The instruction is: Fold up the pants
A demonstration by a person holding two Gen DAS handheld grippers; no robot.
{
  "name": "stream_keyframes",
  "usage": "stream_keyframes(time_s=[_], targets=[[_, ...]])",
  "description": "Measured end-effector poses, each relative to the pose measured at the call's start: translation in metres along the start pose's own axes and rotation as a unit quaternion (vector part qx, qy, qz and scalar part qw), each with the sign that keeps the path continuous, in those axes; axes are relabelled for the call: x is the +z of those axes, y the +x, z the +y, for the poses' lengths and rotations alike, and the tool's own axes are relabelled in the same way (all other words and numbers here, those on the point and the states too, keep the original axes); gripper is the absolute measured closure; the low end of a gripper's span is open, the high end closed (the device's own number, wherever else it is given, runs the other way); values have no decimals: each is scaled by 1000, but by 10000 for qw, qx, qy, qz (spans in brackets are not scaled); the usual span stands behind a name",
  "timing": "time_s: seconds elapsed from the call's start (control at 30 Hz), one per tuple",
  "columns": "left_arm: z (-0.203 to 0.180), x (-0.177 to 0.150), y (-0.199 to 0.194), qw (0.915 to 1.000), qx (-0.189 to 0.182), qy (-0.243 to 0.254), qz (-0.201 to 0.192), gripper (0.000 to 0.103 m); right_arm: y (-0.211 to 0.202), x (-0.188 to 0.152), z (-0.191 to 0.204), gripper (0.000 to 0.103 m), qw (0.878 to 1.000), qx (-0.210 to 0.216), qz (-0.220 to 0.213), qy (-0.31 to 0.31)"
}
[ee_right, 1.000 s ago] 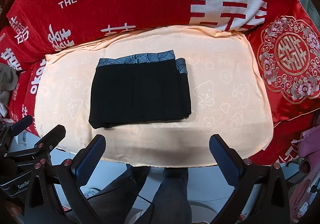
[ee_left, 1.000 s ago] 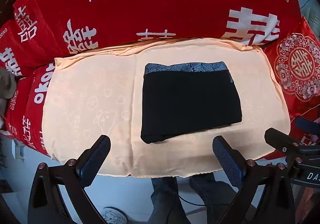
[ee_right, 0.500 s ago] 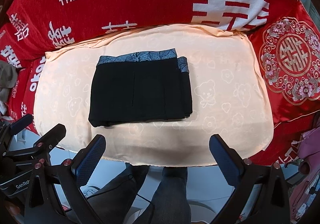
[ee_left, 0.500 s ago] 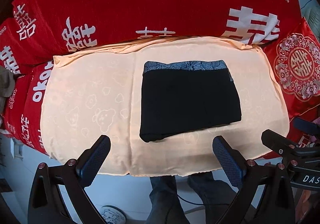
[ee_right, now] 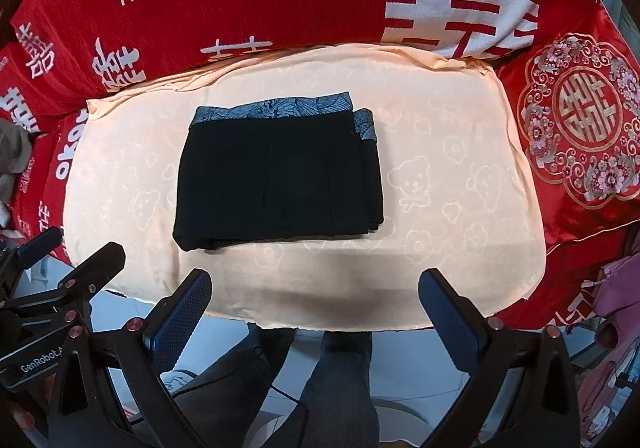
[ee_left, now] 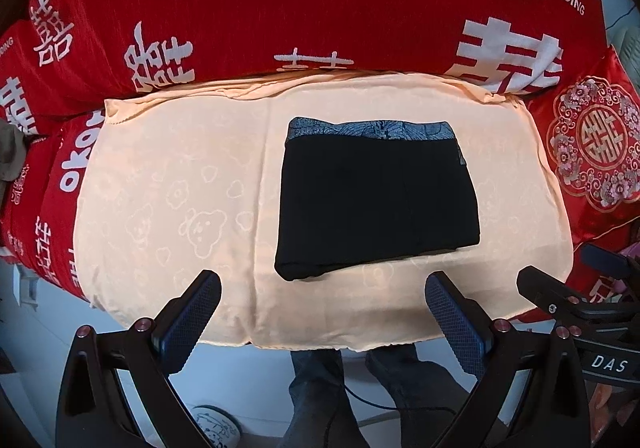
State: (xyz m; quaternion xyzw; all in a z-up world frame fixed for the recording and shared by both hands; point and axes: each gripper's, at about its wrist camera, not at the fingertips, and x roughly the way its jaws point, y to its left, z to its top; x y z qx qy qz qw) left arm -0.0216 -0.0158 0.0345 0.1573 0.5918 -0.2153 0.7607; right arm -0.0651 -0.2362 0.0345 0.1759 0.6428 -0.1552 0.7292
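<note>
- Left wrist view: your left gripper (ee_left: 322,312) hangs with its fingers spread wide and nothing between them, just off the near edge of the peach cloth (ee_left: 168,184).
- The pants (ee_left: 378,196) lie at about one o'clock from those fingers, apart from them, already folded into a compact black block with the blue patterned waistband (ee_left: 370,130) on the far side at twelve o'clock.
- The block's long axis runs from nine to three o'clock, across your line of approach, so the near folded edge faces you square-on.
- At four o'clock in this view you can see part of your right gripper (ee_left: 560,296), also clear of the cloth.
- Right wrist view: your right gripper (ee_right: 314,308) is likewise wide open and empty, hovering just off the cloth's near edge.
- Here the pants (ee_right: 280,176) sit at about eleven o'clock from the fingers, on the cloth (ee_right: 460,176), with layered edges stacked at their three o'clock side.
- The red bedding (ee_right: 240,8) lies beyond at twelve o'clock, and the person's legs (ee_right: 344,380) show below at six o'clock.
- Judging from both views, the pants lie roughly between the two grippers, neither plainly nearer, and the fold looks finished or close to it; any last tidy would start at that near edge.
</note>
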Motion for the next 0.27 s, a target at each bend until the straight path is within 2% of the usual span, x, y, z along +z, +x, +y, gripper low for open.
stream_keyframes(time_s=[0.27], targets=[[2, 0, 1, 10000, 24, 41, -28, 1, 1, 3, 2, 0, 10000, -40, 13, -48]])
